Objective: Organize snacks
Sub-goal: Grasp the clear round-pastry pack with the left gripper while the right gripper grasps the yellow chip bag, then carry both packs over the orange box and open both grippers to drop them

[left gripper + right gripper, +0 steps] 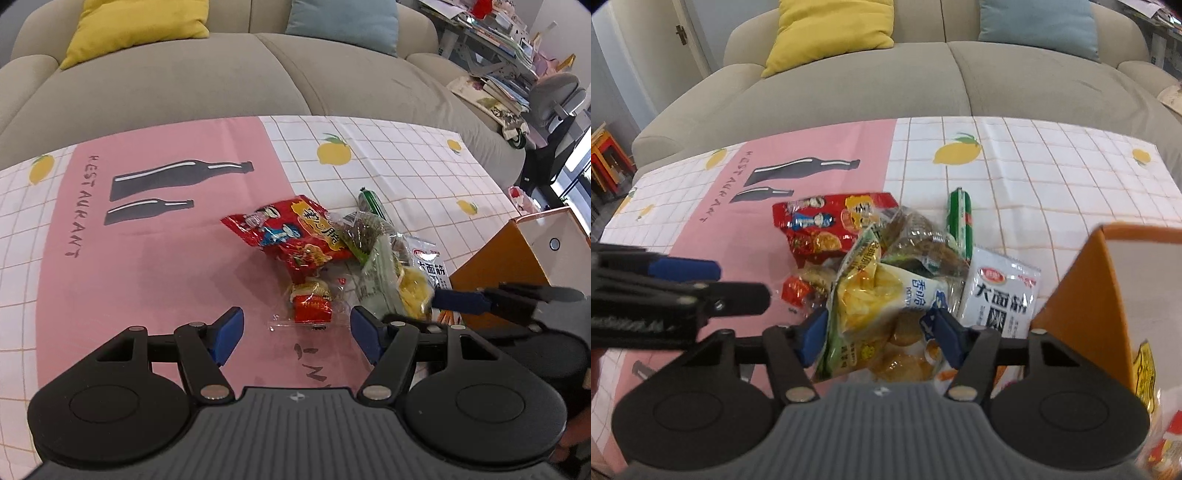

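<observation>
A heap of snack packets lies on the tablecloth: a red packet, a small red candy pack, a clear bag of dark snacks, a green stick, a white packet and a yellow-green chip bag. My left gripper is open and empty, just in front of the small red pack. My right gripper has its blue pads on both sides of the chip bag, and the bag looks pinched between them. The right gripper also shows in the left wrist view, at the yellow bag.
An orange and white box stands open at the right, with some packets inside near its bottom. A pink and white lemon-print tablecloth covers the table. A beige sofa with yellow and blue cushions sits behind it.
</observation>
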A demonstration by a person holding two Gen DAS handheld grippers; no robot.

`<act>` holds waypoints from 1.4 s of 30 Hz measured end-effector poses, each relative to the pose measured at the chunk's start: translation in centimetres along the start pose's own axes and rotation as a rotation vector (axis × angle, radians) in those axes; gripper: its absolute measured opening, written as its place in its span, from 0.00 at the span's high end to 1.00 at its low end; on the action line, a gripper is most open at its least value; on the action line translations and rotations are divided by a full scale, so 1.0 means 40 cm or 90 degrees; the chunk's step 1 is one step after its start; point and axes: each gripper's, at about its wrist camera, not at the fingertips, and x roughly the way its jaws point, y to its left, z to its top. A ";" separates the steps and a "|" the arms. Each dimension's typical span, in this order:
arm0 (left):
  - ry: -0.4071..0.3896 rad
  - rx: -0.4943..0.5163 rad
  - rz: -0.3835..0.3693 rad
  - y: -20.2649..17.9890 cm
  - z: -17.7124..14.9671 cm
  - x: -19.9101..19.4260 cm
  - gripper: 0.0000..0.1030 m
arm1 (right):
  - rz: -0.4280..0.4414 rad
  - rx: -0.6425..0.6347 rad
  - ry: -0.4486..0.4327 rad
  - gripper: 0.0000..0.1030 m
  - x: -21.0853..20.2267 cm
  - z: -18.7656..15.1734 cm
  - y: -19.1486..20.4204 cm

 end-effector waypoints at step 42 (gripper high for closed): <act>0.019 -0.185 0.037 -0.029 -0.118 -0.061 0.59 | 0.036 0.061 -0.007 0.63 -0.148 -0.116 0.015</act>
